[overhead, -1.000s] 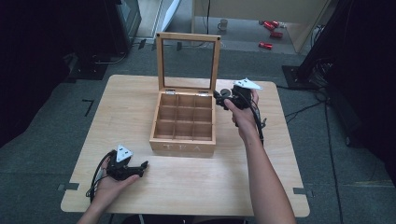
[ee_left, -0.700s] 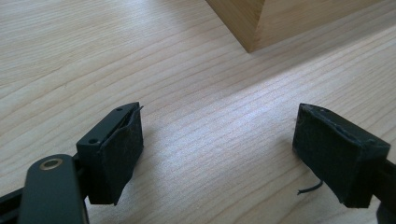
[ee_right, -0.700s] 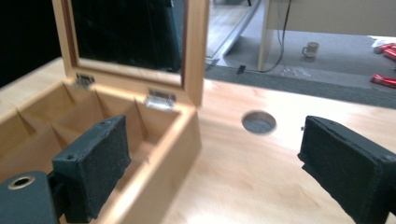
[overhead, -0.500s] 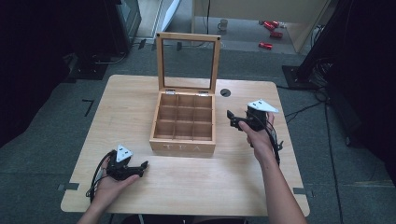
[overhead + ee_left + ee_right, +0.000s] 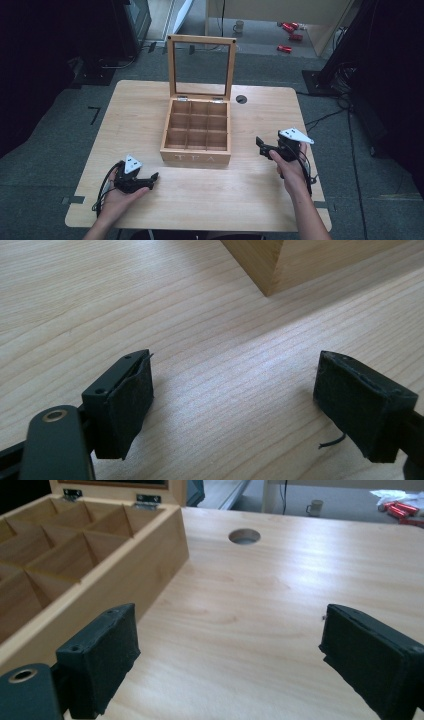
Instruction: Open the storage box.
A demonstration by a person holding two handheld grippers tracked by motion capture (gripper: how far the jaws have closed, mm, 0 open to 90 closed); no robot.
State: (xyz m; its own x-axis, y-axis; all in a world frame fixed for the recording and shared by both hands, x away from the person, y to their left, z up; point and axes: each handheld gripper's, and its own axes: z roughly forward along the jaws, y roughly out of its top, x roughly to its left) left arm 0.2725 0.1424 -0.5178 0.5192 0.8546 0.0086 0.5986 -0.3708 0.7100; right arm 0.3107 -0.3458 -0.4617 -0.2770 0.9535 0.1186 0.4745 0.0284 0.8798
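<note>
Wooden table [image 5: 150, 120]: open tea box [image 5: 197, 132] centred between left hand-held gripper [image 5: 150, 179], right hand-held gripper [image 5: 261, 145]; both jaws apart, empty.

Pale wooden surface [image 5: 150, 107] with a round hole [image 5: 241, 99] near its far edge; an open compartmented wooden box [image 5: 197, 150] stands at its centre.

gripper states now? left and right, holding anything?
Left gripper: open, holding nothing, low over the table near the tea box.
Right gripper: open, holding nothing, right of the box.
</note>
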